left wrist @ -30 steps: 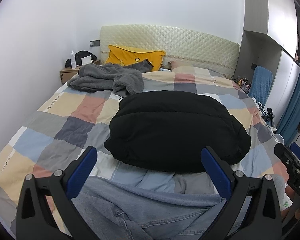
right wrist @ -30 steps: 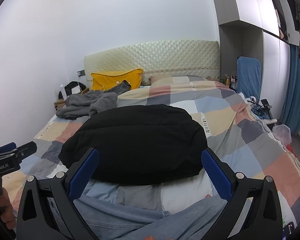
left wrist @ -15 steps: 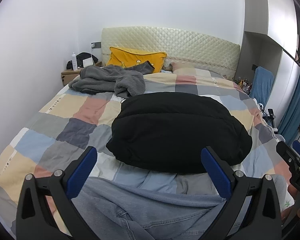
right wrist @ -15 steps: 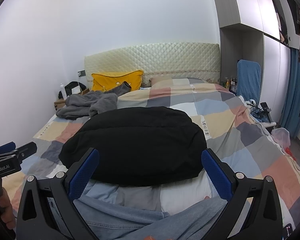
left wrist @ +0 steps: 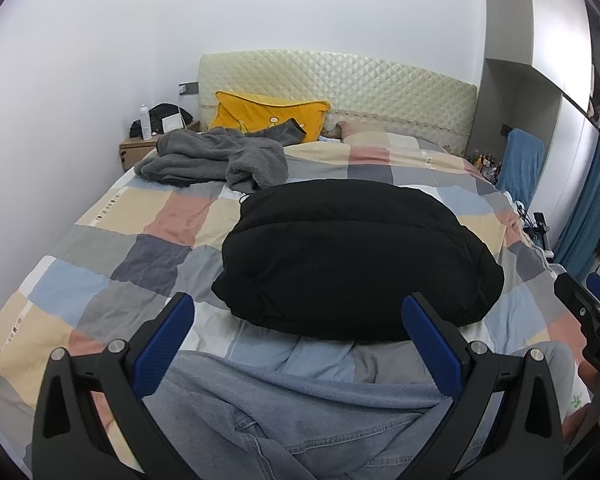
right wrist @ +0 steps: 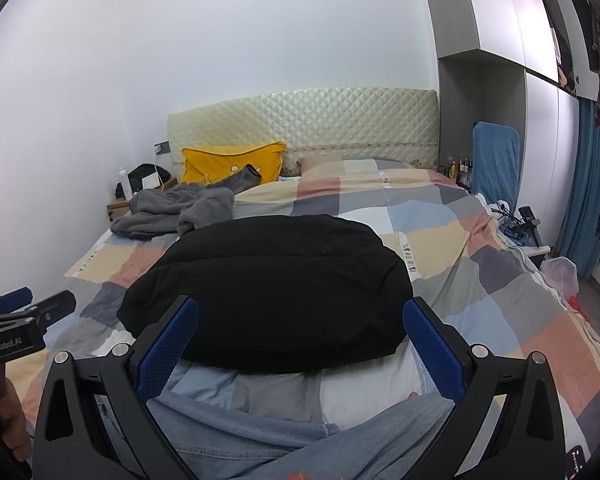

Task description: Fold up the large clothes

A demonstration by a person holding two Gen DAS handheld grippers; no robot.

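A blue denim garment (left wrist: 300, 420) lies crumpled on the near edge of the bed (left wrist: 112, 264), just below both grippers. The left gripper (left wrist: 298, 320) and right gripper (right wrist: 300, 322) hover with fingers spread wide, holding nothing. Beyond lie a folded black jacket (left wrist: 352, 260), a gray fleece (left wrist: 216, 160) and a yellow pillow (left wrist: 268, 114).

A home bedroom is shown. Most of the room is taken up by a bed (left wrist: 112, 240) covered with a checked quilt, backed by a padded cream headboard (left wrist: 340, 88). A yellow pillow (left wrist: 264, 114) is propped against it, and a small bedside table (left wrist: 134, 150) with a bottle is set in the corner. Tall wardrobe doors (right wrist: 540, 140) and blue curtains (right wrist: 584, 192) are seen along the right wall. Clothes are left lying on the quilt.
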